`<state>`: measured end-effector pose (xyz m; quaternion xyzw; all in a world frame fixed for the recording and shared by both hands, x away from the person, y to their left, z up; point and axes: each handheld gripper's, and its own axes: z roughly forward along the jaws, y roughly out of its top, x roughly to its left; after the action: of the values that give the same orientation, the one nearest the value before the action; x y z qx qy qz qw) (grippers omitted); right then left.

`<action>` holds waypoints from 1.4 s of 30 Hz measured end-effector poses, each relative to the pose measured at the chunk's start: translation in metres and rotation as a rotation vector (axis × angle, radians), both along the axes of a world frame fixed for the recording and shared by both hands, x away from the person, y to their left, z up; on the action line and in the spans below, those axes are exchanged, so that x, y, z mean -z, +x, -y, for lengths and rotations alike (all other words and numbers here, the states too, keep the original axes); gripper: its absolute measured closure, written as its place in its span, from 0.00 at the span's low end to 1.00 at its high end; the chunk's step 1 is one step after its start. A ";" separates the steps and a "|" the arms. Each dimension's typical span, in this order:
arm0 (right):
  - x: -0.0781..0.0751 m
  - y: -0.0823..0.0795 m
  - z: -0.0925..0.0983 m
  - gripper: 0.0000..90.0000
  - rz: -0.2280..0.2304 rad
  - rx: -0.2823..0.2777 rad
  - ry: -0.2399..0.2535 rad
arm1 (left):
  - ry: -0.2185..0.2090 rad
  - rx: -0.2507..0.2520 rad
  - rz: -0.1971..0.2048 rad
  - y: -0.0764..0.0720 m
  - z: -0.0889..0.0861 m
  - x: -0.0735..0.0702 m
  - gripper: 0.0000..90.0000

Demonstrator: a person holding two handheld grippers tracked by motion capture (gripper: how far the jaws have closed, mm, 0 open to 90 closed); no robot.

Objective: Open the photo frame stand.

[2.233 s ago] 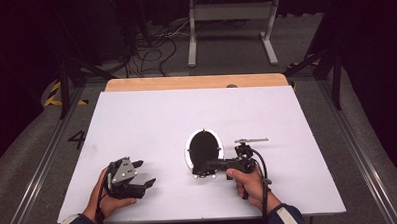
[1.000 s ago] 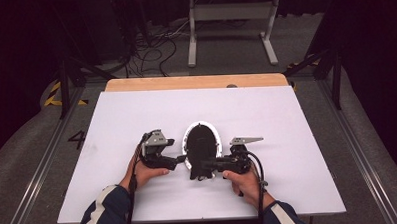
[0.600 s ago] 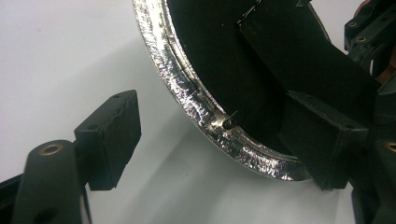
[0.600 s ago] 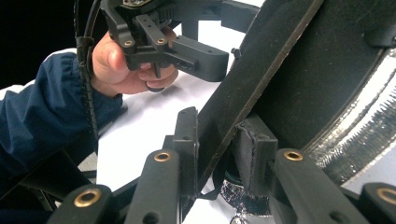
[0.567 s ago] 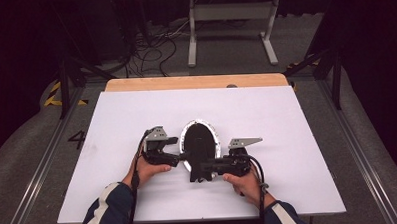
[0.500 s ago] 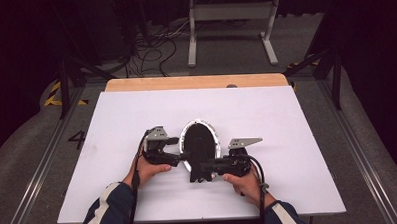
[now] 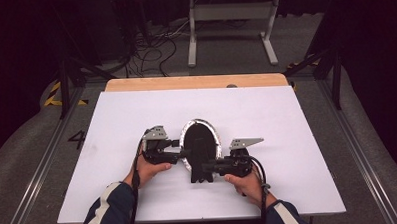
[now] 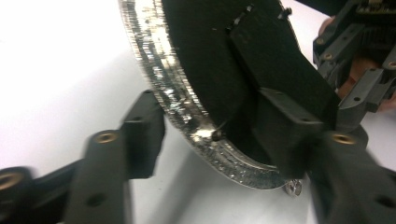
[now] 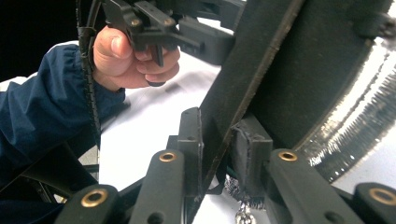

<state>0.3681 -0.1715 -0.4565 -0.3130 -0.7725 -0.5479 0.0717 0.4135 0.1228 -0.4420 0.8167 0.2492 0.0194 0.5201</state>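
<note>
My right gripper [image 7: 208, 167] is clamped on the back stand [image 9: 233, 88] of the oval mirror [image 7: 200, 142], propping it upright mid-table [image 7: 297, 118]. My left gripper [image 7: 180, 155] has just been closing around its glittery rim [image 8: 187, 107]; pads not yet touching, so the frame stays steady.

The oval mirror [image 7: 200, 144] blocks the table's [image 7: 287, 119] middle; its far half lies open.

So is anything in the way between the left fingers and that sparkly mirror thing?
Nothing visible is. The left gripper already has its fingers on either side of the silver, glittery rim of the oval black-backed mirror, with only bare white table around.
</note>
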 end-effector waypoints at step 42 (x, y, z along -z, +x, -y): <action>-0.015 -0.001 0.014 0.85 0.028 0.107 -0.030 | 0.200 -0.039 0.376 -0.017 0.032 -0.015 0.80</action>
<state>0.3669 -0.1852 -0.4418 -0.3472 -0.7637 -0.5435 0.0270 0.3961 0.0908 -0.4272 0.8412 0.1605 0.2062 0.4733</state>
